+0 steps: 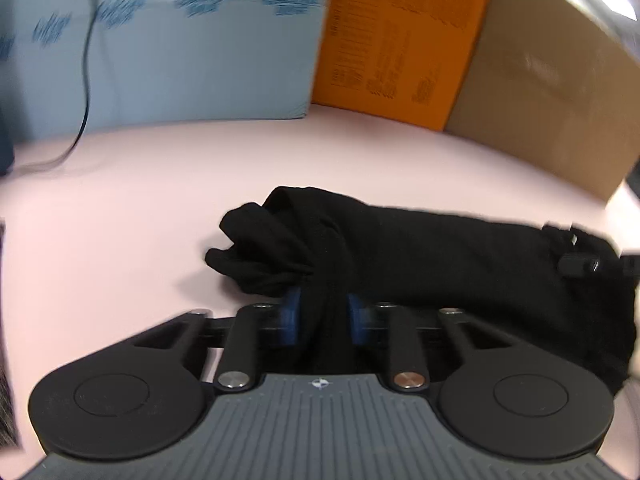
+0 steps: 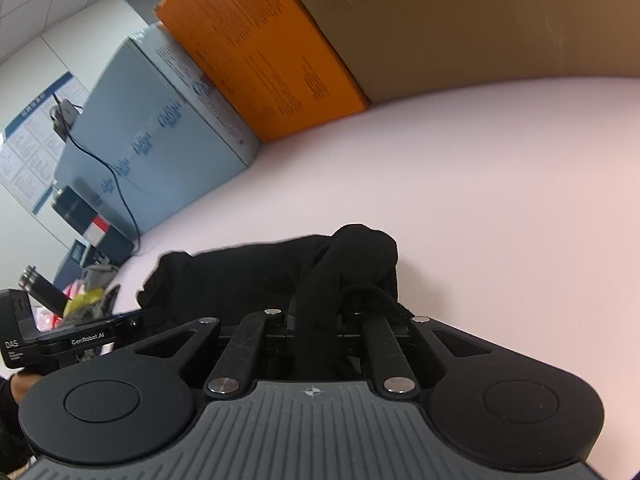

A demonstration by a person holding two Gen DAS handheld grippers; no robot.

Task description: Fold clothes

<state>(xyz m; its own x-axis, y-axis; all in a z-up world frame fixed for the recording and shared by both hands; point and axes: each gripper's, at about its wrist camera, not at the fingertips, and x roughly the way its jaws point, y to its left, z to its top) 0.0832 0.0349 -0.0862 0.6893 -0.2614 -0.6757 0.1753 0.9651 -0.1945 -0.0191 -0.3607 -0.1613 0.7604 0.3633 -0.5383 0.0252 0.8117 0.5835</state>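
My pale pink tabletop [image 1: 120, 208] fills most of what I see. Along its far edge stand three boxes side by side: a brown cardboard box [image 1: 560, 92], an orange box [image 1: 404, 36] and a grey-blue box [image 1: 180, 48] with a black cable [image 1: 86, 64] hanging down its face. The black garment [image 1: 440, 264] lies bunched on the table. My left gripper [image 1: 322, 318] pinches one bunched end; my right gripper [image 2: 316, 320] is clamped on the other.

Both grippers, left gripper [image 1: 322, 320] and right gripper [image 2: 316, 320], angled downward, fingers clamped together.
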